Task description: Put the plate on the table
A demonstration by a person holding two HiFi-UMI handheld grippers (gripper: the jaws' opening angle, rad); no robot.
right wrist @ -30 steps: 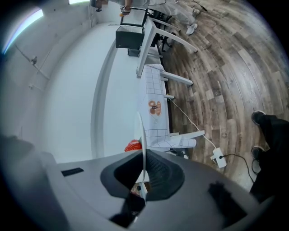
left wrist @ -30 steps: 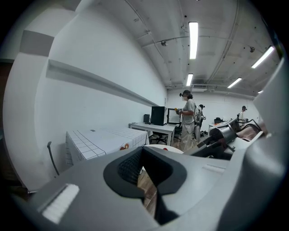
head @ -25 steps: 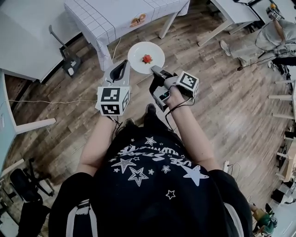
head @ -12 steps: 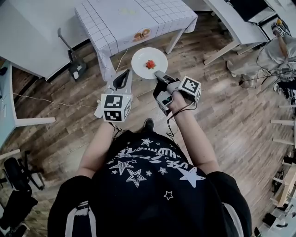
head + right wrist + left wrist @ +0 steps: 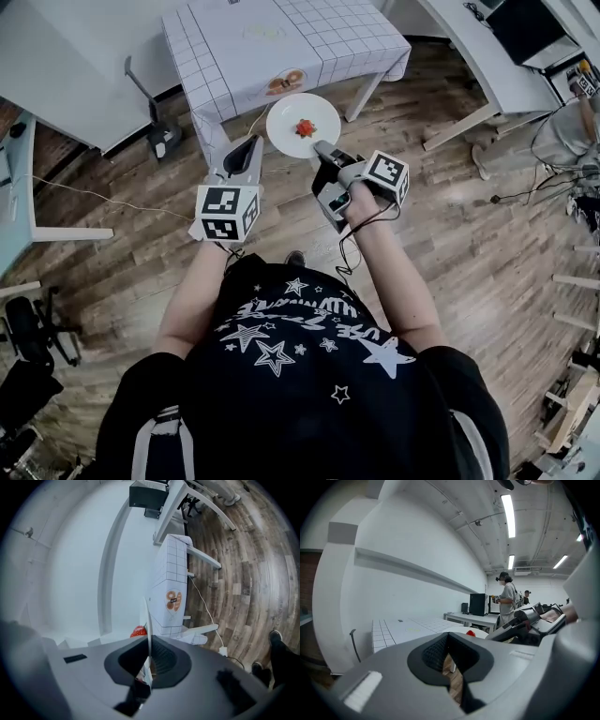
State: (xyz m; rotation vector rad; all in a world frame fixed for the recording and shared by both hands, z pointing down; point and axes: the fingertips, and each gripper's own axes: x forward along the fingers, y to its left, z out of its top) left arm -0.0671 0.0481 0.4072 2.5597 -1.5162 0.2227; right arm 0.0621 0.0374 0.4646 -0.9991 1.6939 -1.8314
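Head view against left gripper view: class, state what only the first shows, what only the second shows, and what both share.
Only the head view: the person's star-print shirt and the two marker cubes.
Only the left gripper view: ceiling strip lights and a standing person by a far desk.
Both: the white plate carrying a small red item, the right gripper at the plate's rim, and the table with the grid cloth.

wood plank floor (image 5: 487, 234), white wall (image 5: 417, 541), ceiling strip lights (image 5: 507, 515), white desk (image 5: 469, 47)
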